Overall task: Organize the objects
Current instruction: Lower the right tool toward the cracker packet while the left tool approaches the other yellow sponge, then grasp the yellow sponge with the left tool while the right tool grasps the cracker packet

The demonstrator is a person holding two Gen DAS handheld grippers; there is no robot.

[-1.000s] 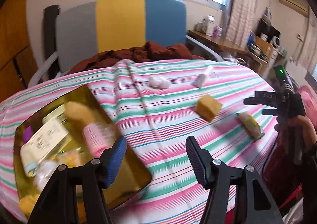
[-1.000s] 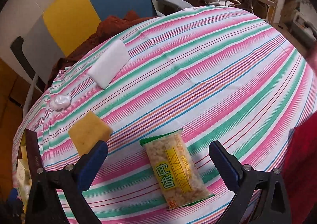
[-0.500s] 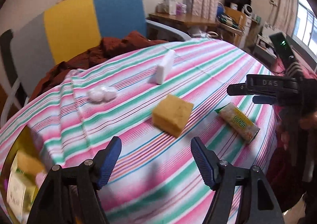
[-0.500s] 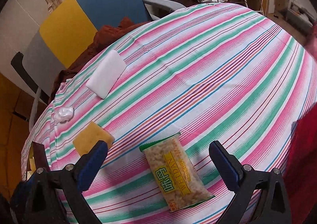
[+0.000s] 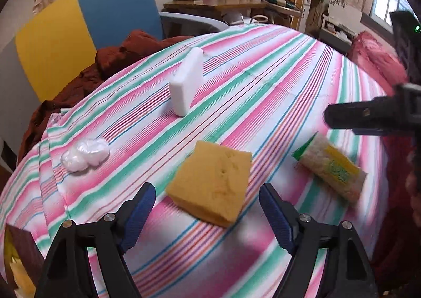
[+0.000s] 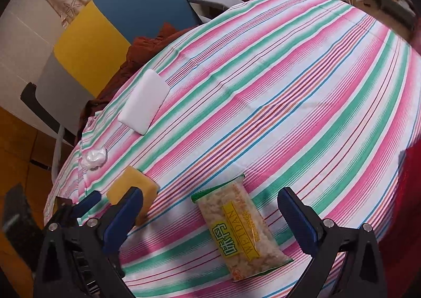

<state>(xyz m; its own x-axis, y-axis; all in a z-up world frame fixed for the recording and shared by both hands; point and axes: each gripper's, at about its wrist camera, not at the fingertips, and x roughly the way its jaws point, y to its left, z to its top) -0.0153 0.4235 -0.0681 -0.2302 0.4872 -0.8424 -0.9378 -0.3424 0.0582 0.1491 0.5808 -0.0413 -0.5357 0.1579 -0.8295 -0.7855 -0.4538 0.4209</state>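
A yellow sponge (image 5: pixel 210 179) lies on the striped tablecloth (image 5: pixel 263 74), just ahead of my left gripper (image 5: pixel 206 190), which is open and holds nothing. To its right lies a snack packet (image 5: pixel 331 166) with a green end. My right gripper (image 6: pixel 210 198) is open above the near end of that snack packet (image 6: pixel 242 232), not touching it. The sponge (image 6: pixel 131 182) sits to its left, partly behind a blue pad. A white foam block (image 5: pixel 186 84) stands on edge farther back. A white wad (image 5: pixel 85 153) lies at the left.
A chair (image 5: pixel 79 21) with yellow and blue panels stands behind the table, with a rust-brown garment (image 5: pixel 118 53) draped on it. The dark corner of a gold tin (image 5: pixel 15 250) shows at lower left. A cluttered desk (image 5: pixel 215 5) is at the back.
My left gripper has swung right, away from the gold tin of items, and now faces the yellow sponge up close. The right gripper has stayed over the snack packet, open throughout.
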